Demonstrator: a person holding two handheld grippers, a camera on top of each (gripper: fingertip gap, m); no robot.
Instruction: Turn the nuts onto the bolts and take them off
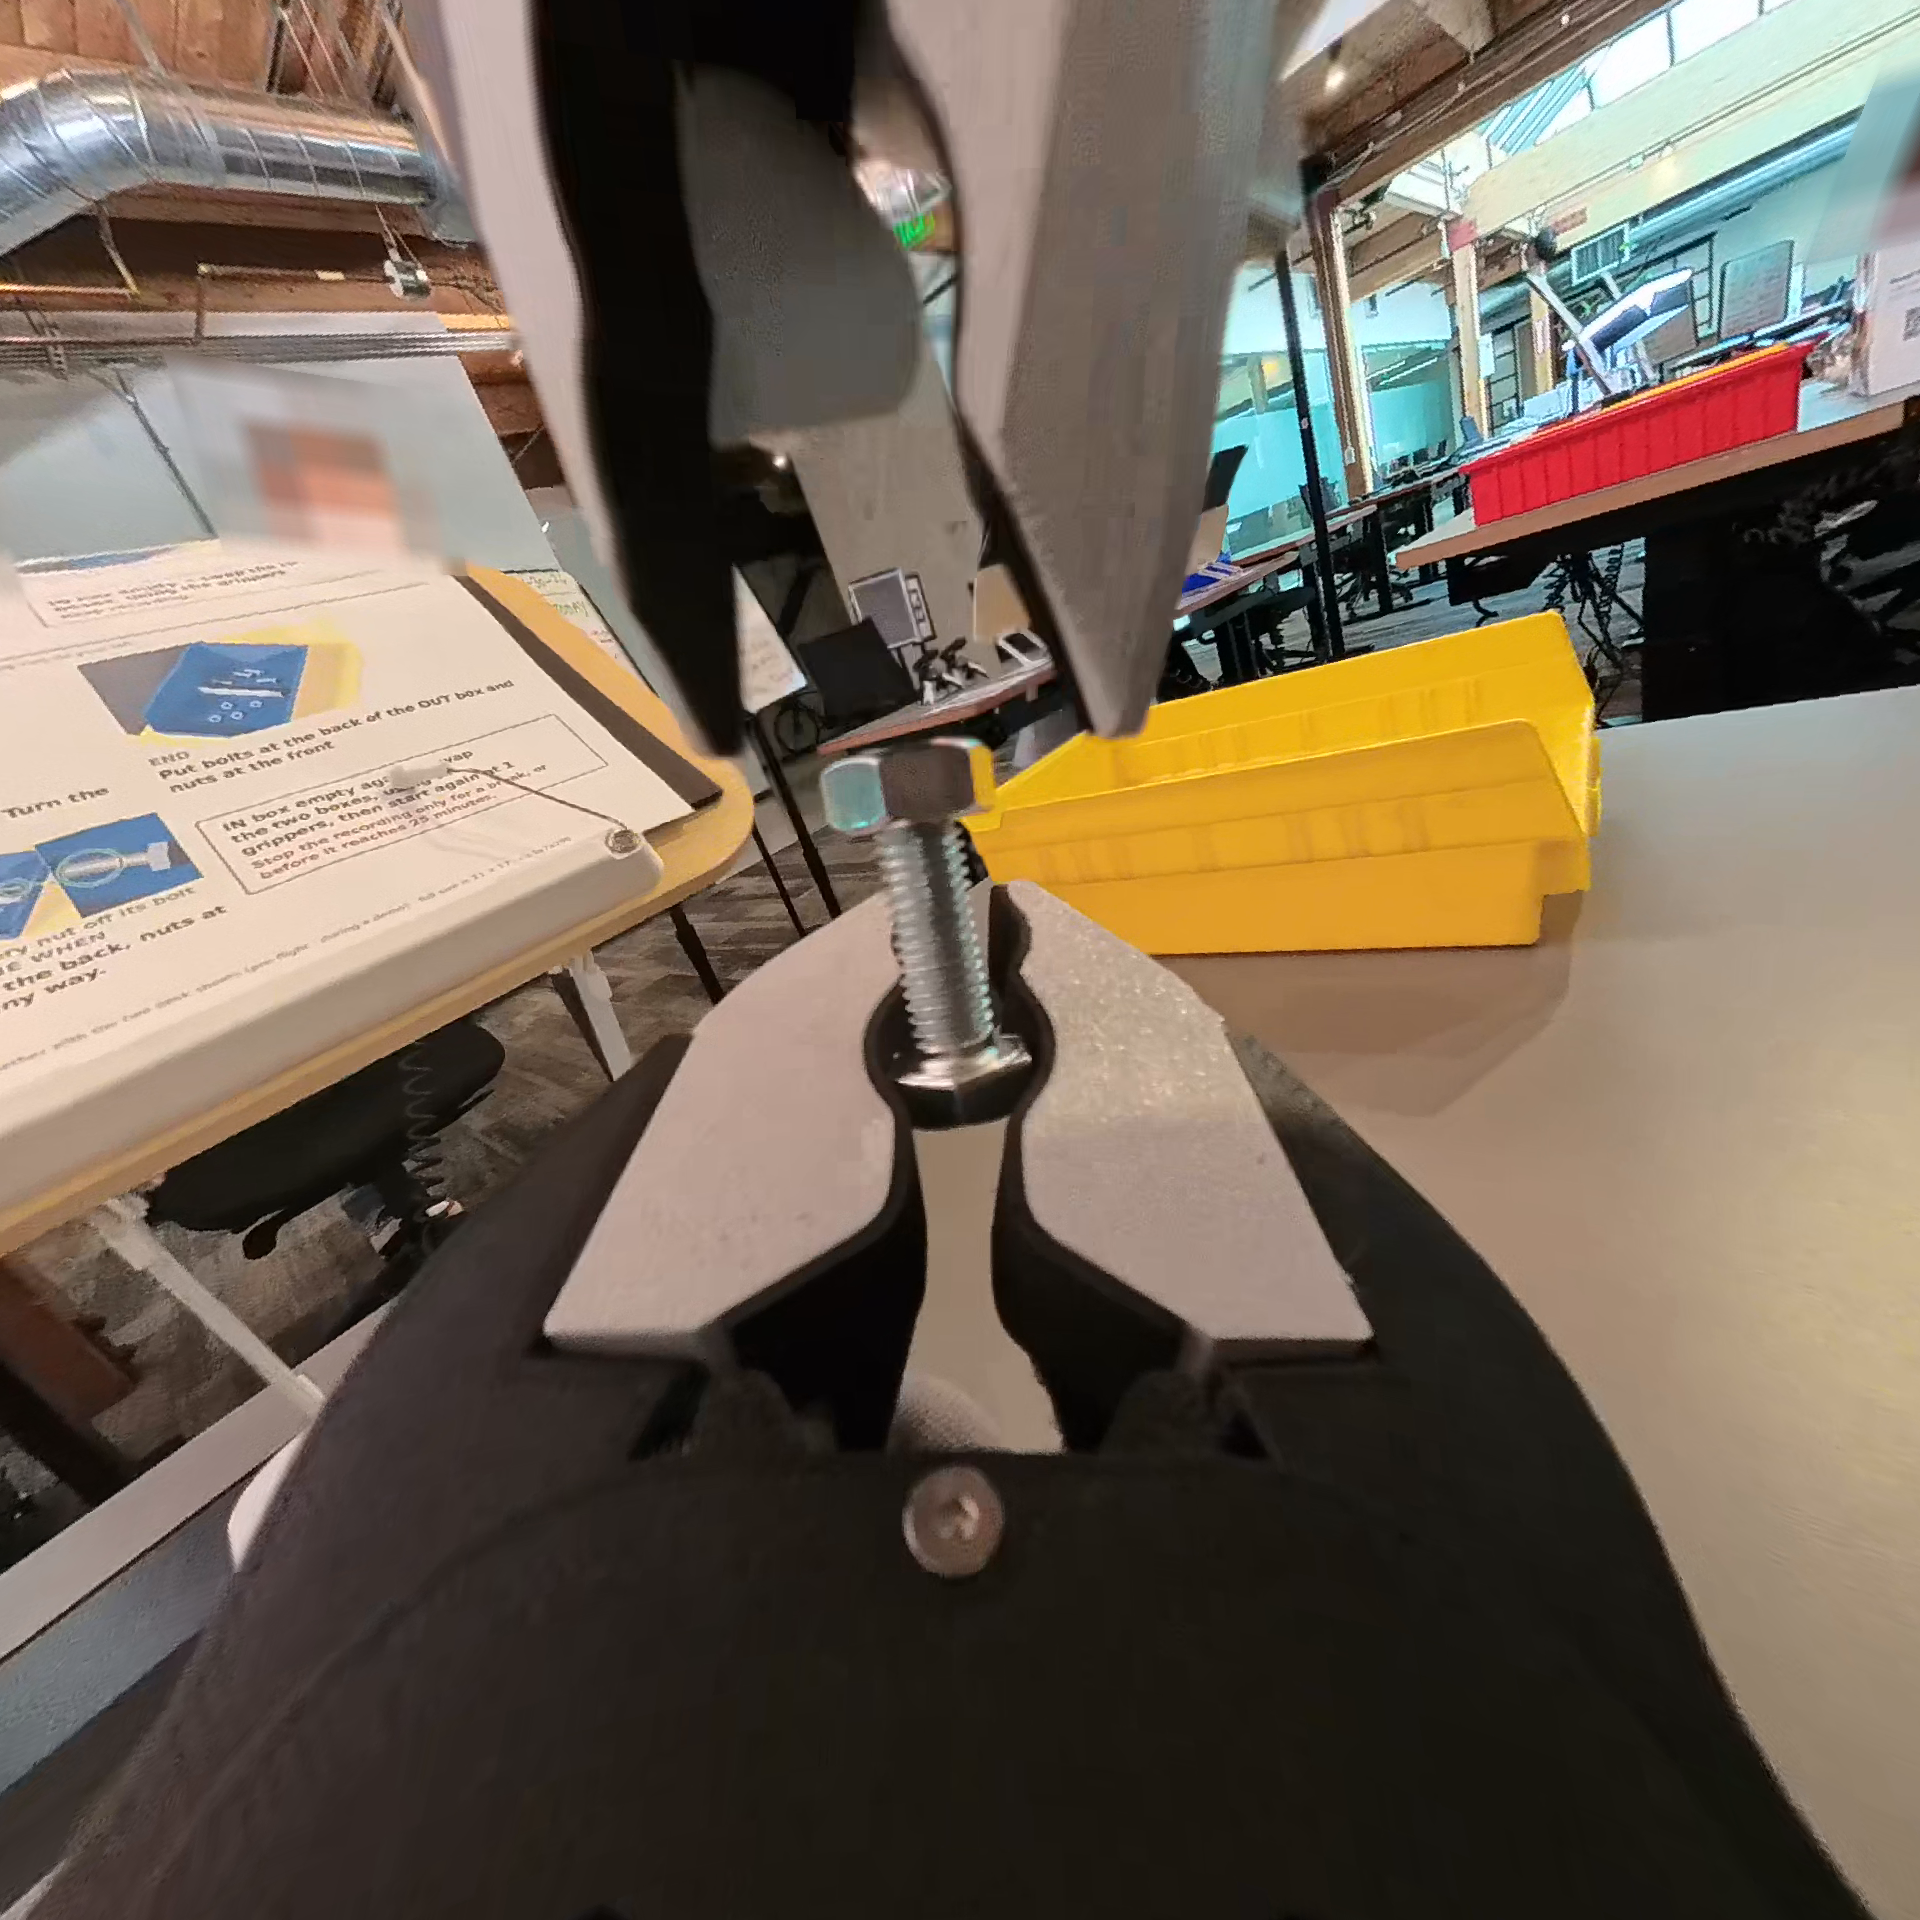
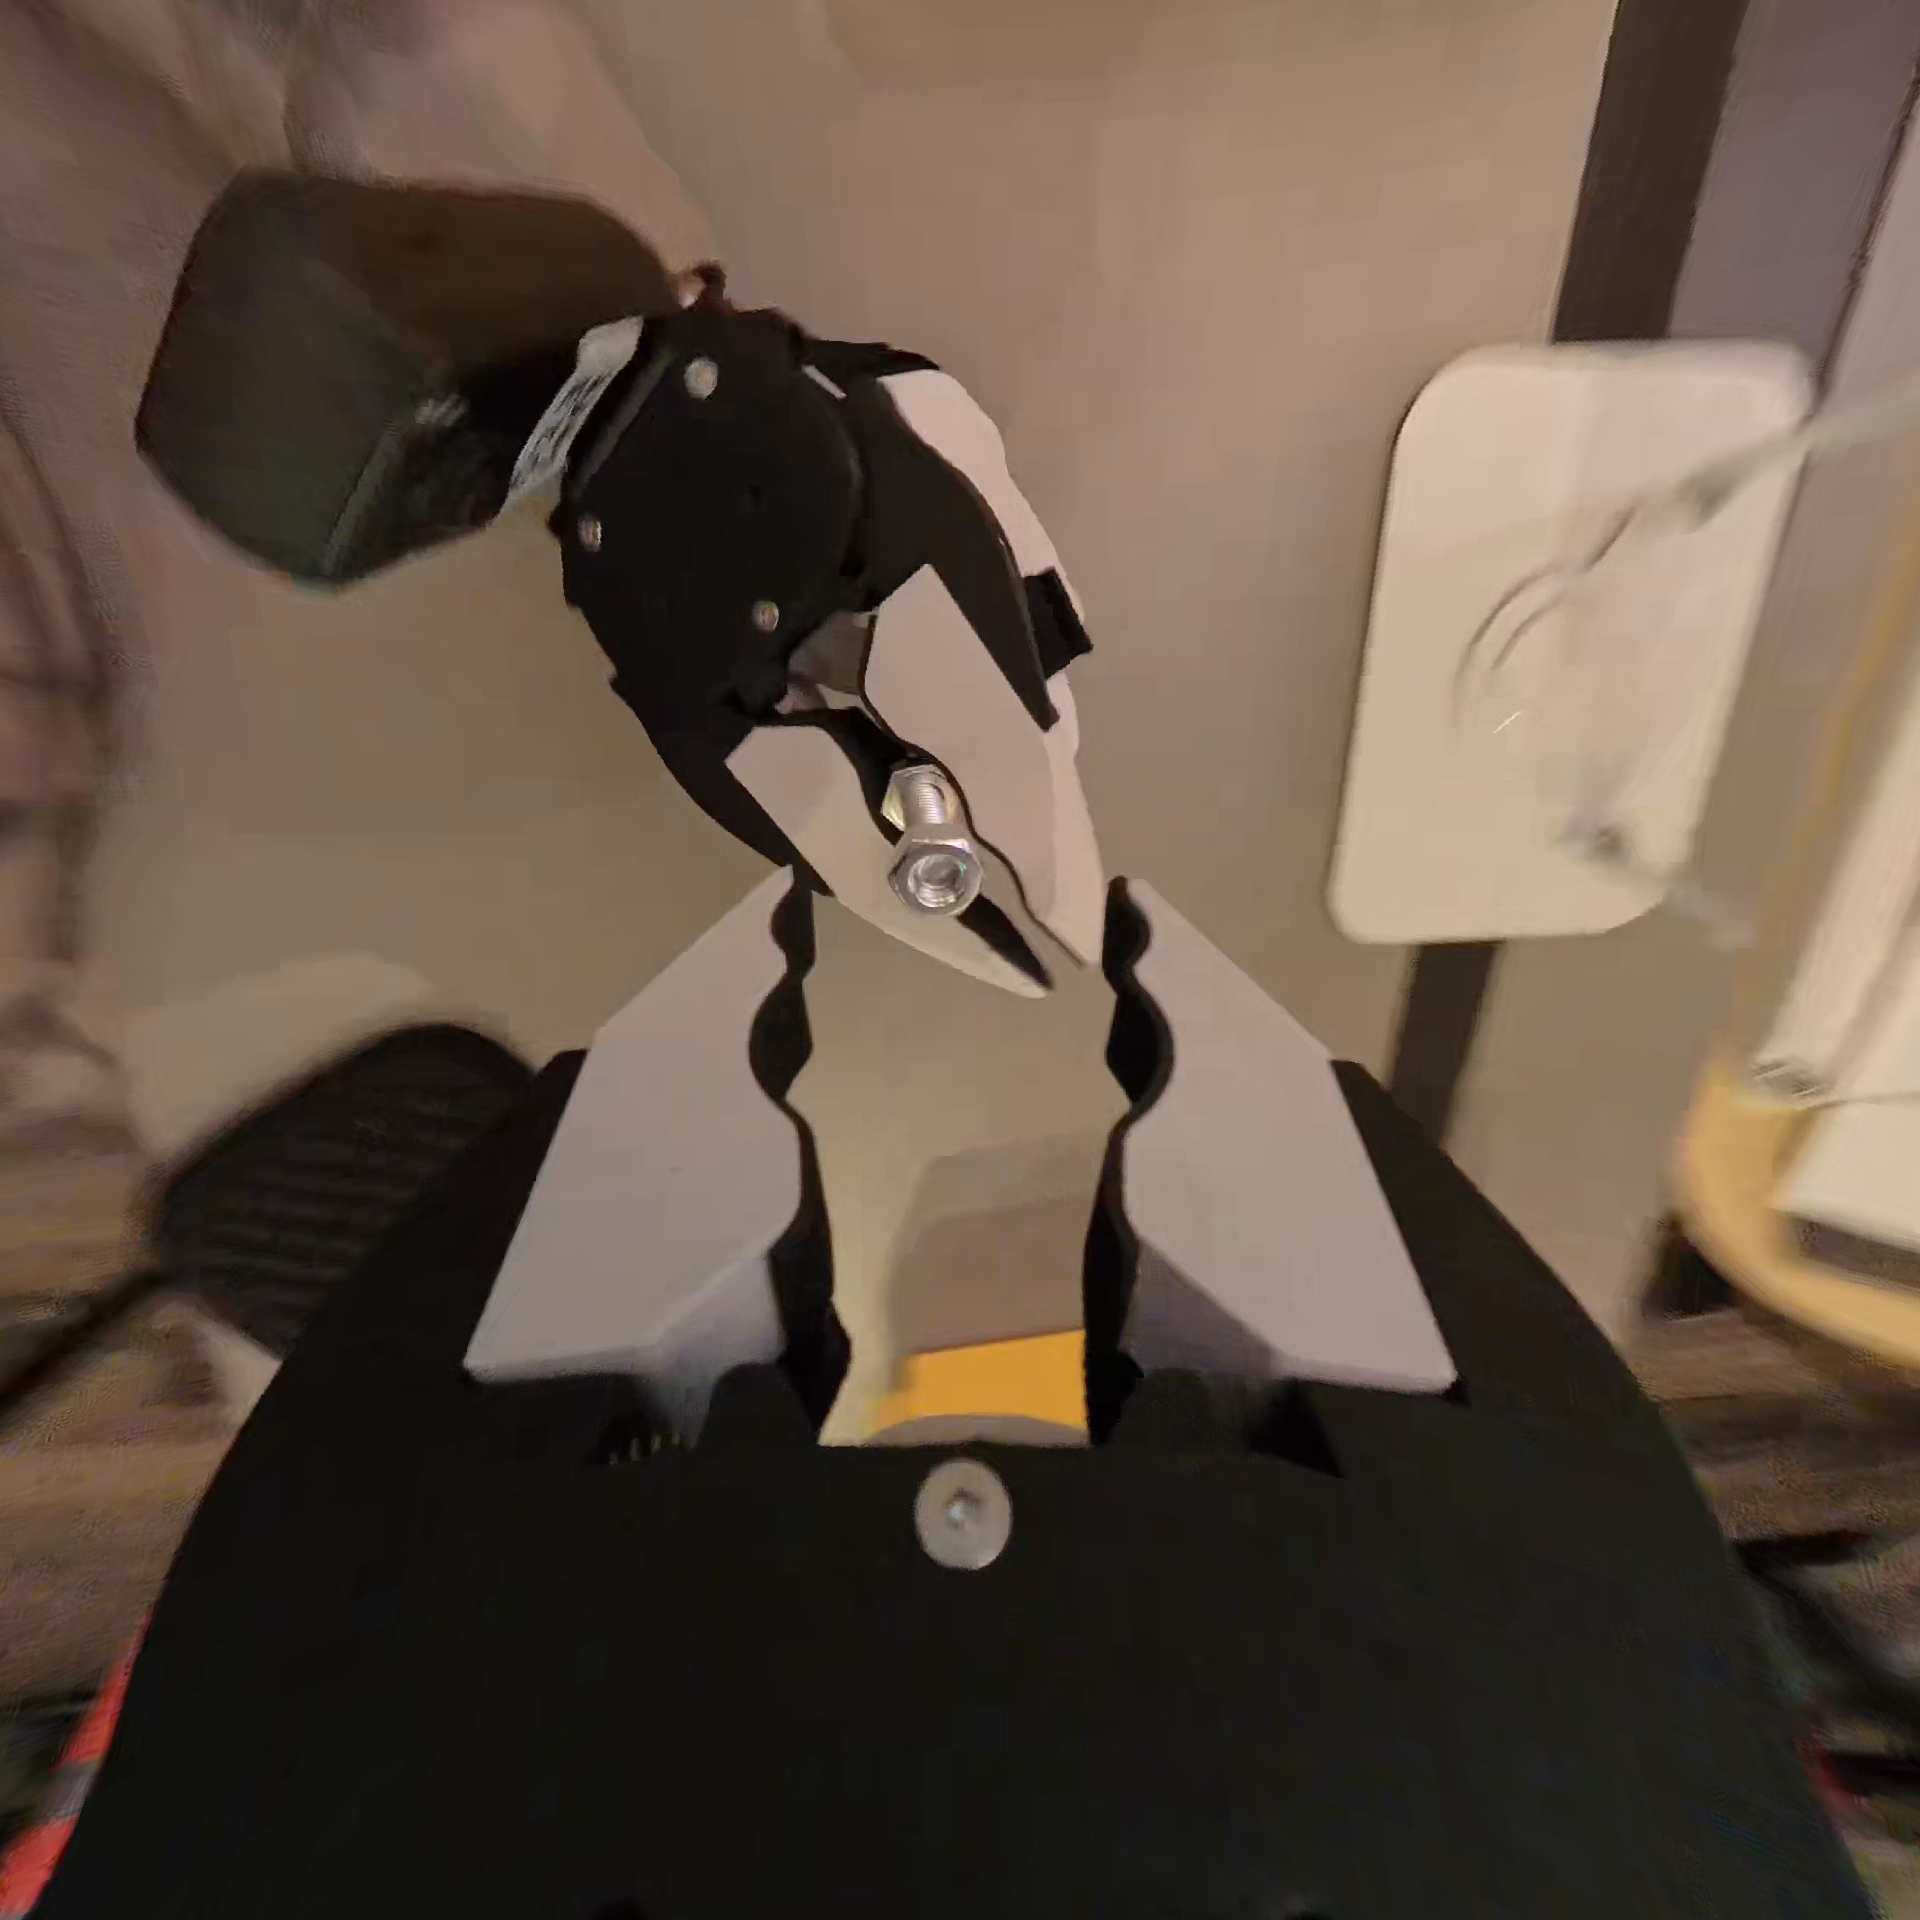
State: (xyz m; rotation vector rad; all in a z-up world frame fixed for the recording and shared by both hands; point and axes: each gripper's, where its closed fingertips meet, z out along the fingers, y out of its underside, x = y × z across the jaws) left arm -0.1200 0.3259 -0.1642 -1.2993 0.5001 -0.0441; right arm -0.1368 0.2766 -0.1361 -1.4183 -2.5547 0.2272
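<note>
the left gripper point(image 1: 1003, 914) is clenched on a bolt point(image 1: 940, 940), its head down between the fingers and its thread pointing up and away. a nut point(image 1: 899, 795) sits on the bolt's far end. the right gripper point(image 1: 914, 727) comes down from above, its jaws spread and holding nothing, tips just over the nut. yellow bins point(image 1: 1299, 831) rest on the grey table point(image 1: 1662, 1143) behind.

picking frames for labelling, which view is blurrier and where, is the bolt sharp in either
Left wrist view: bolt sharp, top gripper fingers and paper sheet smeared. Right wrist view: blurrier overall, edges streaked, bolt and nut at centre fairly clear.
</note>
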